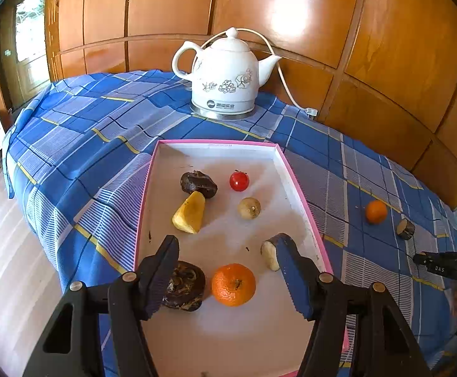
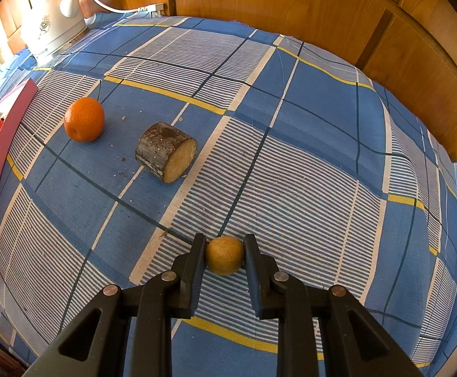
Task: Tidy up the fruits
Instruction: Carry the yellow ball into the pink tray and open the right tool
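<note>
Wood panelling backs the checked surface. My right gripper pinches a small tan fruit (low on the cloth); I should lift straight, then carry it to the tray, where my left gripper hangs spread.

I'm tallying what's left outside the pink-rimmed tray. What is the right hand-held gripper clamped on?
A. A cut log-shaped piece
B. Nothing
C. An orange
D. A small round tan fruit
D: in the right wrist view the right hand-held gripper has both fingers pressed against a small round tan fruit, while the orange and cut log-shaped piece lie apart on the tablecloth.
</note>
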Tool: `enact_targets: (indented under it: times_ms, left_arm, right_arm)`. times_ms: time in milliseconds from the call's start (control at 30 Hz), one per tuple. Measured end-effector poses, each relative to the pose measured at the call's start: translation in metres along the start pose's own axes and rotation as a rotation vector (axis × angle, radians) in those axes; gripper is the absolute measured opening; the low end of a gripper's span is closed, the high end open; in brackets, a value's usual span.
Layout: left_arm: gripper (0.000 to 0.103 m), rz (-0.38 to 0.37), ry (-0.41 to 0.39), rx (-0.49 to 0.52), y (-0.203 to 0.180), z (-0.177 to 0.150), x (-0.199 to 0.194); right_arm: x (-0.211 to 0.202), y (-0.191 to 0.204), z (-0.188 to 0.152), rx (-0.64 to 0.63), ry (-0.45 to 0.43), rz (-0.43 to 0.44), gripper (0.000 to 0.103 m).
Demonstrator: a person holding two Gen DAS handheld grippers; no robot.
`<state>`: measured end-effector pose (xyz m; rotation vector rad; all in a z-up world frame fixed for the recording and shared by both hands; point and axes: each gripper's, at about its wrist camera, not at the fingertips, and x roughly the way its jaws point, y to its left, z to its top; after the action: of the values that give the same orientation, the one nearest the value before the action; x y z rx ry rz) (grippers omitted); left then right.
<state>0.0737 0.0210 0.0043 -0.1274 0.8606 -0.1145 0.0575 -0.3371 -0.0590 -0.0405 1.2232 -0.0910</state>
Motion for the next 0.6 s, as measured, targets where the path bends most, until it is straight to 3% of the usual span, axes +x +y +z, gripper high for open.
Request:
enact_targets:
  times_ms: [500,600]
  left_arm:
    - [0.065,0.016,0.008,-0.036,0.019,-0.003,-0.001]
    - [0.065,0.016,0.0,-0.046,0.025,-0.002,-0.003]
  right_arm:
    - [-0.005,0.0,0.001,0.01,0.0,-0.007,0.024]
    - [-0.023,0.003,0.004,0.013,-0.039,0.004,0.024]
